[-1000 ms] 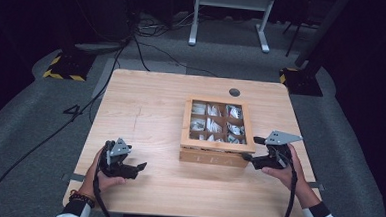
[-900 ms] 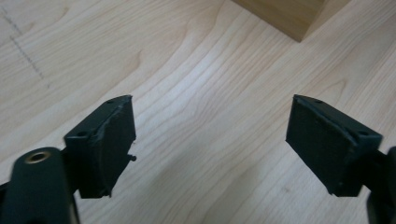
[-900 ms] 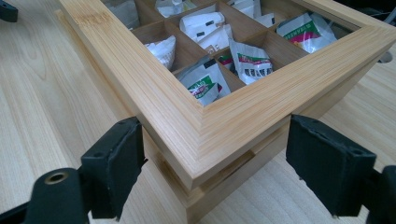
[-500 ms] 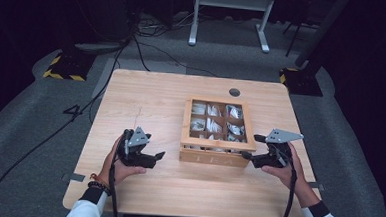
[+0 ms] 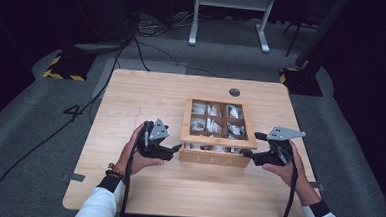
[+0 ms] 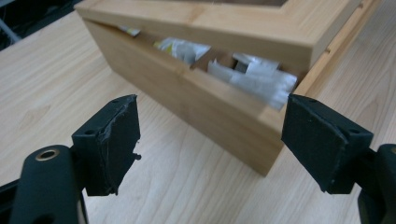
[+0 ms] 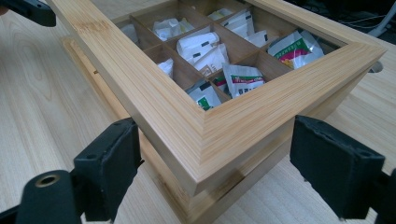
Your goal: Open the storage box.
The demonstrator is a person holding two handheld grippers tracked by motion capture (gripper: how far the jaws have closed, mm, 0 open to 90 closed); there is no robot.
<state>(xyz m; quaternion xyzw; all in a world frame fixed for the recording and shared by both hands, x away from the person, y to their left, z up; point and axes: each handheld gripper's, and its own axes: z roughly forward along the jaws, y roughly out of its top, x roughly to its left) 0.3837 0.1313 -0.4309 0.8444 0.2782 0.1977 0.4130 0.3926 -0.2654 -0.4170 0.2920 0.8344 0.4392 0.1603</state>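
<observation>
Tea box (image 5: 217, 140): a wooden box with "TEA" on its front wall, standing near the middle of the bench (image 5: 146, 93), closer to the person's edge.
Lid (image 7: 224, 123): a wooden frame with a clear pane, raised a little at the front so a gap shows between it and the box body.
Contents: paper tea bags (image 7: 198, 44) in sachets lying in the box's compartments; some white sachets (image 6: 254, 79) show through the gap under the lid.
Left gripper (image 5: 171, 151): held at the box's front left corner, jaws spread with nothing between them; in the left gripper view the corner lies just ahead of the jaws.
Right gripper (image 5: 251, 151): held at the box's front right corner, jaws spread; in the right gripper view the lid's corner lies between them, and neither pad is seen pressing on it.
Hands: the left hand (image 5: 136, 158) and right hand (image 5: 290, 166) each hold a gripper from the bench's near edge, white sleeves behind them.
Bench hole (image 5: 234, 92): a round cable port beyond the box.
</observation>
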